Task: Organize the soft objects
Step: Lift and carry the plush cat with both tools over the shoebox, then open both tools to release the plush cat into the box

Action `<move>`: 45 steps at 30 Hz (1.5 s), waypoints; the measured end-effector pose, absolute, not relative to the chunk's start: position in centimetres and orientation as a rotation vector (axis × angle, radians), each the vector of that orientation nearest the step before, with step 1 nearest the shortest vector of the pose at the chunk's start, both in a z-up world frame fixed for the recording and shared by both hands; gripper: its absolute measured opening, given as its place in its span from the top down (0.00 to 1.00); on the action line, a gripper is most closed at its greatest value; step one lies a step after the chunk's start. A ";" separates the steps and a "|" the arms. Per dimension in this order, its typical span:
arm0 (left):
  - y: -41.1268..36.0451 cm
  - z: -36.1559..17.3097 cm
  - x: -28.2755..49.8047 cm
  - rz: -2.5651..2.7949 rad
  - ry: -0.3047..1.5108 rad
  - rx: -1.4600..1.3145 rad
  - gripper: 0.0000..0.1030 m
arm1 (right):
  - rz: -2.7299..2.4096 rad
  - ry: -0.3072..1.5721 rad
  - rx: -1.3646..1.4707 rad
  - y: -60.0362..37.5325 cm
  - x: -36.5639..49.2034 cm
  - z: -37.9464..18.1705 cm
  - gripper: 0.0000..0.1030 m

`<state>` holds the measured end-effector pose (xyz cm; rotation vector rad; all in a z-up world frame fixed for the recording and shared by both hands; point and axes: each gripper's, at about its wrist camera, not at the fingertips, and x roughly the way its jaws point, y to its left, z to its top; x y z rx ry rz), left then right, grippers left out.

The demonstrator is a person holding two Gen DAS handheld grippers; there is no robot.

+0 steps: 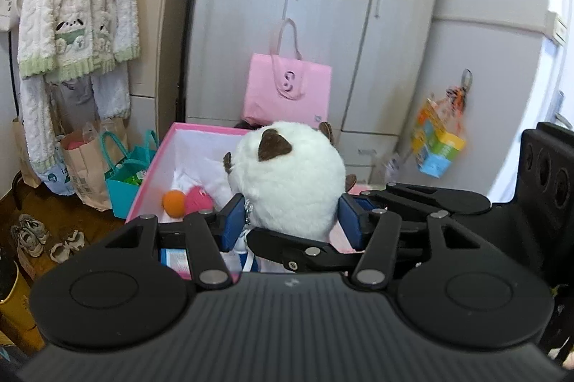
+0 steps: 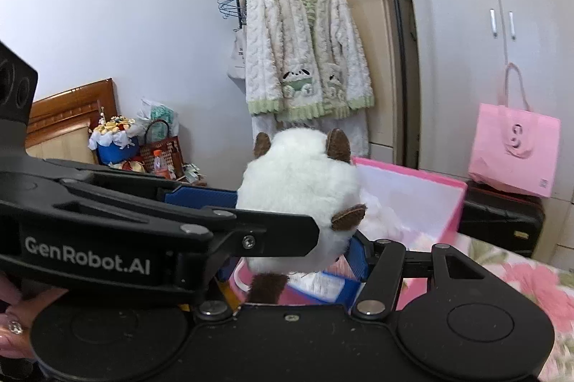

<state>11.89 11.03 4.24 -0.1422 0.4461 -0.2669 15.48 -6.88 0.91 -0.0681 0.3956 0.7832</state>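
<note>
A white plush toy [image 1: 290, 181] with brown ears is held in the air between both grippers, just in front of an open pink box [image 1: 186, 145]. My left gripper [image 1: 292, 220] is shut on the plush, blue pads on each side. My right gripper [image 2: 297, 238] is shut on the same plush [image 2: 297, 188] from the other side; its arm crosses the left wrist view [image 1: 412, 199]. An orange ball [image 1: 174, 203] and a pink ball [image 1: 199, 200] lie in the box. The box also shows in the right wrist view [image 2: 412, 188].
A grey wardrobe [image 1: 323, 5] with a pink tote bag [image 1: 287, 91] stands behind the box. Fluffy clothes hang on a rack [image 1: 79, 5] at left, above paper and teal bags [image 1: 125, 173] and shoes [image 1: 32, 234]. A floral bed cover [image 2: 531, 278] lies at right.
</note>
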 end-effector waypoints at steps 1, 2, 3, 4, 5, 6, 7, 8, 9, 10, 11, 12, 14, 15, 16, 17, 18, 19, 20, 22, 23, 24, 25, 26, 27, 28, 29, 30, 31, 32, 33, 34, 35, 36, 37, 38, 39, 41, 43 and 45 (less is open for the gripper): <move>11.2 4.1 12.7 -0.262 0.448 -0.161 0.48 | 0.792 0.406 -0.068 -6.6 16.6 0.9 0.38; 11.5 3.9 13.5 -0.259 0.453 -0.182 0.48 | 0.798 0.417 -0.066 -6.4 17.5 0.9 0.38; 11.8 3.6 14.5 -0.259 0.459 -0.203 0.47 | 0.801 0.424 -0.066 -6.2 18.2 0.8 0.38; 12.1 3.3 15.1 -0.260 0.461 -0.222 0.47 | 0.802 0.430 -0.066 -6.0 19.0 0.7 0.38; 12.3 3.1 15.8 -0.261 0.465 -0.238 0.48 | 0.801 0.434 -0.064 -5.9 19.7 0.6 0.38; 12.3 2.8 16.6 -0.260 0.469 -0.241 0.48 | 0.801 0.439 -0.069 -5.7 20.4 0.4 0.38; 12.5 2.6 17.3 -0.257 0.474 -0.247 0.48 | 0.805 0.445 -0.082 -5.5 21.0 0.3 0.37; 12.6 2.3 17.8 -0.254 0.478 -0.257 0.48 | 0.806 0.451 -0.089 -5.5 21.6 0.1 0.37; 12.7 2.0 18.3 -0.248 0.486 -0.263 0.48 | 0.810 0.461 -0.090 -5.3 22.2 -0.2 0.37; 12.8 1.7 18.8 -0.243 0.497 -0.270 0.48 | 0.815 0.474 -0.095 -5.1 22.7 -0.4 0.37; 13.0 1.4 19.2 -0.240 0.507 -0.276 0.48 | 0.818 0.488 -0.101 -4.9 23.2 -0.7 0.37; 13.1 1.1 19.7 -0.238 0.518 -0.280 0.48 | 0.818 0.498 -0.111 -4.6 23.6 -1.0 0.37; 13.4 0.4 20.6 -0.240 0.545 -0.293 0.47 | 0.811 0.512 -0.158 -4.1 24.2 -1.5 0.36; 13.5 0.1 20.9 -0.241 0.555 -0.297 0.47 | 0.805 0.516 -0.182 -3.8 24.5 -1.6 0.36; 13.6 -0.2 21.2 -0.242 0.564 -0.302 0.47 | 0.797 0.519 -0.208 -3.5 24.7 -1.8 0.36; 13.7 -0.5 21.5 -0.245 0.572 -0.300 0.47 | 0.791 0.523 -0.227 -3.4 25.0 -1.9 0.36; 13.6 -0.7 21.7 -0.246 0.577 -0.298 0.47 | 0.784 0.525 -0.258 -3.1 25.1 -2.1 0.36; 13.6 -0.9 21.8 -0.250 0.580 -0.298 0.47 | 0.772 0.517 -0.285 -3.0 25.1 -2.3 0.36; 13.5 -1.0 21.9 -0.251 0.585 -0.297 0.47 | 0.764 0.512 -0.298 -3.1 25.2 -2.5 0.36; 13.3 -1.3 22.1 -0.244 0.594 -0.294 0.47 | 0.755 0.515 -0.297 -3.1 25.3 -2.8 0.36; 13.2 -1.3 22.2 -0.237 0.597 -0.289 0.47 | 0.752 0.516 -0.290 -3.1 25.4 -3.0 0.36; 13.1 -1.4 22.3 -0.228 0.598 -0.287 0.47 | 0.746 0.513 -0.291 -3.2 25.3 -3.2 0.36; 13.1 -1.4 22.3 -0.219 0.596 -0.292 0.46 | 0.734 0.505 -0.301 -3.2 25.3 -3.4 0.34; 13.1 -1.4 22.3 -0.210 0.593 -0.295 0.46 | 0.717 0.494 -0.313 -3.2 25.1 -3.5 0.30; 13.1 -1.4 22.2 -0.197 0.587 -0.294 0.46 | 0.700 0.483 -0.320 -3.3 25.0 -3.5 0.28; 13.1 -1.3 22.0 -0.180 0.574 -0.288 0.45 | 0.687 0.474 -0.321 -3.5 24.8 -3.5 0.26; 13.1 -1.2 21.6 -0.160 0.556 -0.279 0.45 | 0.679 0.469 -0.316 -3.9 24.6 -3.4 0.25; 13.0 -1.1 21.1 -0.129 0.528 -0.267 0.45 | 0.679 0.470 -0.309 -4.3 24.4 -3.3 0.25; 13.0 -0.9 20.7 -0.101 0.501 -0.256 0.44 | 0.683 0.470 -0.306 -4.7 24.1 -3.2 0.27; 12.9 -0.8 20.2 -0.071 0.474 -0.235 0.43 | 0.683 0.459 -0.305 -5.3 23.4 -3.2 0.30; 12.9 -0.8 19.8 -0.045 0.463 -0.215 0.42 | 0.678 0.439 -0.299 -6.0 22.7 -3.2 0.30; 12.9 -0.8 19.5 -0.029 0.461 -0.205 0.42 | 0.677 0.419 -0.285 -6.7 21.8 -3.2 0.30; 12.9 -0.7 19.2 -0.027 0.458 -0.201 0.42 | 0.684 0.406 -0.266 -7.4 20.9 -3.2 0.30; 12.9 -0.6 18.8 -0.035 0.455 -0.200 0.42 | 0.693 0.398 -0.249 -8.0 20.2 -3.1 0.30; 12.8 -0.5 18.3 -0.047 0.455 -0.201 0.42 | 0.699 0.392 -0.227 -8.6 19.5 -3.0 0.30; 12.7 -0.3 17.8 -0.058 0.453 -0.201 0.42 | 0.693 0.386 -0.212 -8.9 19.1 -2.9 0.30; 12.5 -0.2 17.2 -0.067 0.449 -0.201 0.42 | 0.680 0.376 -0.200 -9.4 18.5 -2.7 0.30; 12.0 0.1 16.1 -0.075 0.438 -0.195 0.42 | 0.664 0.352 -0.184 -10.2 17.2 -2.2 0.30; 11.5 0.4 14.7 -0.081 0.421 -0.183 0.41 | 0.642 0.340 -0.179 -11.0 15.9 -1.7 0.29; 11.0 0.5 13.3 -0.087 0.406 -0.179 0.41 | 0.608 0.326 -0.176 -11.8 14.7 -1.3 0.29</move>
